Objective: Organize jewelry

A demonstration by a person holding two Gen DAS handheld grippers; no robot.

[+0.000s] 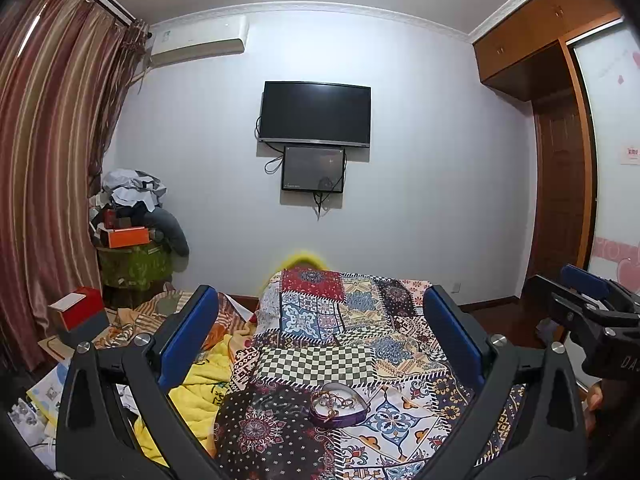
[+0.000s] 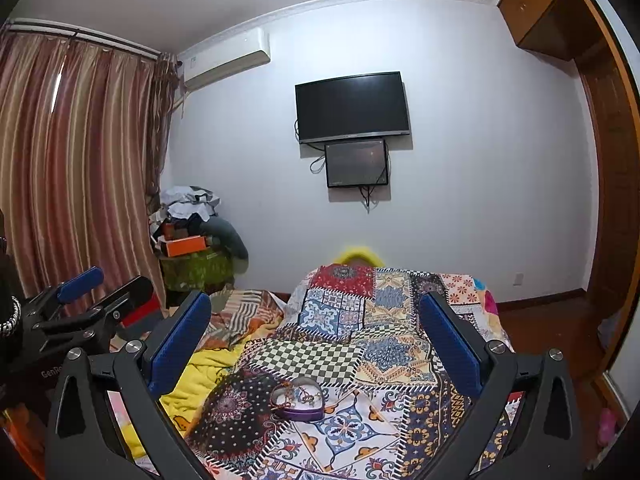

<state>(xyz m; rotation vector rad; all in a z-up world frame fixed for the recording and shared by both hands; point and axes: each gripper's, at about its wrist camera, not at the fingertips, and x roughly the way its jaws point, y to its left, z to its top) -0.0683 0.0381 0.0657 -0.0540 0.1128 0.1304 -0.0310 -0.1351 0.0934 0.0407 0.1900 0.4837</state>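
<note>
Both hand-held grippers are pointing nearly level over the bed, side by side and apart from each other. The left hand-held gripper (image 1: 320, 336) is standing with its blue pads spread wide and nothing between them. The right hand-held gripper (image 2: 316, 336) is likewise gaping wide and holding nothing. Each one is showing at the edge of the other's view.

A purple heart-shaped box (image 1: 339, 407) is sitting open on the patchwork bedspread (image 1: 360, 320), low and near the middle of both views, ahead of the pads and touching neither pair. Inside it, a tangle of jewelry (image 1: 332, 400) is lying in a heap; the single pieces are too small to tell apart. A yellow blanket (image 1: 200, 392) is lying beside the bedspread on the left.
</note>
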